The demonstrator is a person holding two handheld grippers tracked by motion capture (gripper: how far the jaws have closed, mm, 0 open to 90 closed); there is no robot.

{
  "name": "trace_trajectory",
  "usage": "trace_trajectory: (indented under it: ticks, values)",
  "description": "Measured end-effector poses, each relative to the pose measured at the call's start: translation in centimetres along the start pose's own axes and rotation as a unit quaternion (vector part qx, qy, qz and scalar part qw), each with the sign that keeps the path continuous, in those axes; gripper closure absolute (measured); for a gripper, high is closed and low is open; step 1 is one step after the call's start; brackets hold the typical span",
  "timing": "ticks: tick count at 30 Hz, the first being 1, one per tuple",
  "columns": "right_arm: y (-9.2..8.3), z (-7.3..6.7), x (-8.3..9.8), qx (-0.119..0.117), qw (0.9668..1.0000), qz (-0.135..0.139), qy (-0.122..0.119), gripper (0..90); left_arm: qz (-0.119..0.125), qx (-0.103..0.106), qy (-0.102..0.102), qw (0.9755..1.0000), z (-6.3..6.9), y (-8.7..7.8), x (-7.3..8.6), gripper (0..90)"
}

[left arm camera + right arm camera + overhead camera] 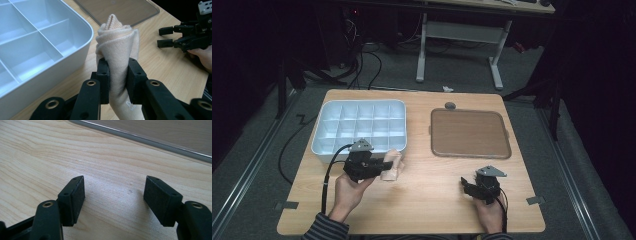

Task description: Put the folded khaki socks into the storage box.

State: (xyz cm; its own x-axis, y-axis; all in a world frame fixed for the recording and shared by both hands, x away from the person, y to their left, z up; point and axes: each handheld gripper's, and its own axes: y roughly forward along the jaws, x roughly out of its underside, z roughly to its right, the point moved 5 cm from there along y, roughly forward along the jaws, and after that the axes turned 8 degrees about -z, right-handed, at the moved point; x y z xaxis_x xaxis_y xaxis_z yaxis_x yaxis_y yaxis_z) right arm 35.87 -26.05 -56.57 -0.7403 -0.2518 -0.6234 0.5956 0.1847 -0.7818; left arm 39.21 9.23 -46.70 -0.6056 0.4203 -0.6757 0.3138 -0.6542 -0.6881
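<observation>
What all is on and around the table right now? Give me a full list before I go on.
rolled sock: one, pale peach, clamped in the left gripper, beside the box's near right corner
compartment box: one, white, open, far left of the table
lid: one, clear with a brownish look, flat on the far right of the table
table: one, light wood
desk frame: one, white, on the floor beyond the table
cables: several, black, on the floor behind the table
left gripper: one, black, shut on the rolled sock
right gripper: one, black, jaws open over bare table, near right
hands: two, at the near edge
</observation>
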Motion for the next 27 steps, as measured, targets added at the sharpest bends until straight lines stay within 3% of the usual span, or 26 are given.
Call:
trace_trajectory:
  ticks: [13, 18, 27]
  values:
    - [0.0, 0.0, 0.0, 0.000, 1.0000, 0.000, 0.000, 33.3, 0.010, -0.006, -0.005, 0.9999, -0.8, -1.5, -0.4, 75.1]
    - [0.0, 0.0, 0.0, 0.000, 1.0000, 0.000, 0.000, 33.3, 0.007, -0.023, 0.002, 0.9997, -1.0, -1.9, -0.6, 75.1]
    - [0.0, 0.0, 0.0, 0.000, 1.0000, 0.000, -0.001, 33.3, 0.009, -0.031, -0.005, 0.9995, -1.8, -2.5, -0.5, 75.1]
